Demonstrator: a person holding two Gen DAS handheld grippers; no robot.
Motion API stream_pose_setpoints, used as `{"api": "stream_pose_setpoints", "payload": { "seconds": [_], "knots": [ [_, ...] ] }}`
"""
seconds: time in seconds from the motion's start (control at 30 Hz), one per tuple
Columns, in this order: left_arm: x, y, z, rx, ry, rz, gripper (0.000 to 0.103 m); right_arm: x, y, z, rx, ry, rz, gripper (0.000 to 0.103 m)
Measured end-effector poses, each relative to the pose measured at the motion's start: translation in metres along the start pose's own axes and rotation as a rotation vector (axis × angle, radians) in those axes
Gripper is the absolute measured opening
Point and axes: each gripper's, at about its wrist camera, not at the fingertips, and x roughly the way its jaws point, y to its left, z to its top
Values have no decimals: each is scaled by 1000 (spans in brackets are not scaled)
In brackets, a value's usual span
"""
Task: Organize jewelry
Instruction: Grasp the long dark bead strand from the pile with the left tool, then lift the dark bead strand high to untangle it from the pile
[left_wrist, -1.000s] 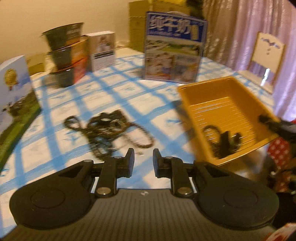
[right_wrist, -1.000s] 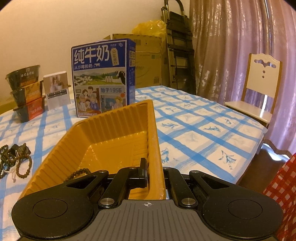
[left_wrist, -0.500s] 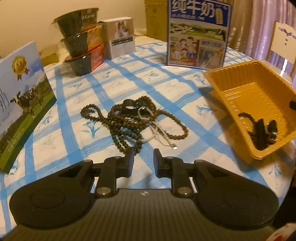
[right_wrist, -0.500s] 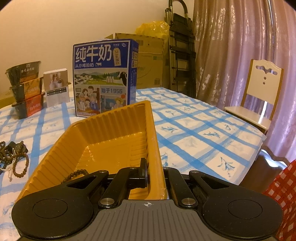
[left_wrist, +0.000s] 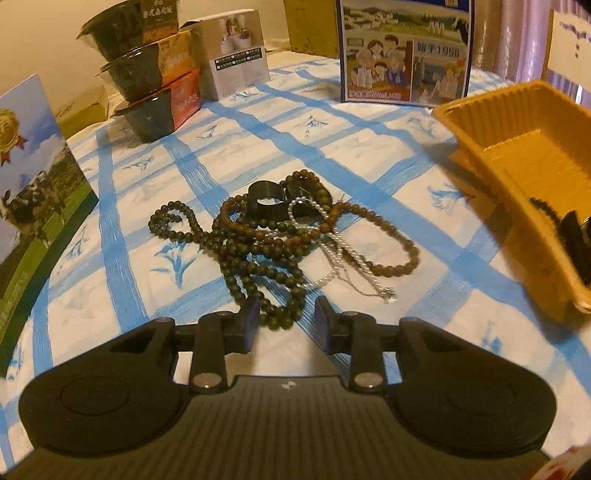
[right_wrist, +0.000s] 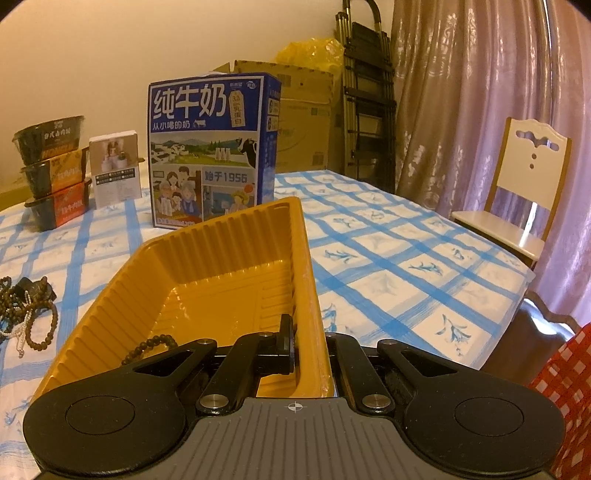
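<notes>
Pinching the tray (right_wrist: 236, 266) wall with my right gripper (right_wrist: 310, 347) steadies it for loading. My left gripper (left_wrist: 286, 319), jaws opening and empty, hovers over the beads (left_wrist: 258, 243) tangled on the cloth (left_wrist: 369, 155) beside the tray.

Open tablecloth (left_wrist: 343, 155) around bead tangle (left_wrist: 273, 240); orange tray (left_wrist: 517, 177) right, cartons behind.

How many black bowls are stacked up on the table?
3, in one stack at the far left of the table: top bowl, middle bowl, bottom bowl. None seems hidden behind the stack, though I cannot see there.
</notes>
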Motion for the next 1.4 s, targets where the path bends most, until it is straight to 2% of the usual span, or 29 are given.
{"api": "stream_pose_setpoints", "payload": {
  "seconds": [0.13, 0.17, 0.2, 0.3, 0.5, 0.7, 0.93, 1.4],
  "knots": [
    [11, 2, 1, 40, -14, 14, 29, 0, 0, 0, -1, 0, 0, 3],
    [11, 3, 2, 47, -15, 10, 26, 0, 0, 0, 1, 0, 1, 3],
    [11, 5, 1, 47, -15, 7, 14, 0, 0, 0, 2, 2, 0, 3],
    [5, 15, -1, 23, -15, -13, 7, 1, -2, -1, 7, 6, 2, 3],
    [-30, 50, -13, -52, -12, 21, 6, 1, -2, -1, 4, 10, 4, 3],
    [-84, 84, -13, -74, -56, 82, 6, 1, -2, -1, 4, 14, 5, 3],
    [-150, 106, 11, -70, -167, 125, 6, 1, -2, -2, 4, 16, 4, 3],
    [-248, 116, 73, -5, -367, 150, 6, 0, -1, -4, 7, 23, 13, 3]
  ]
}}
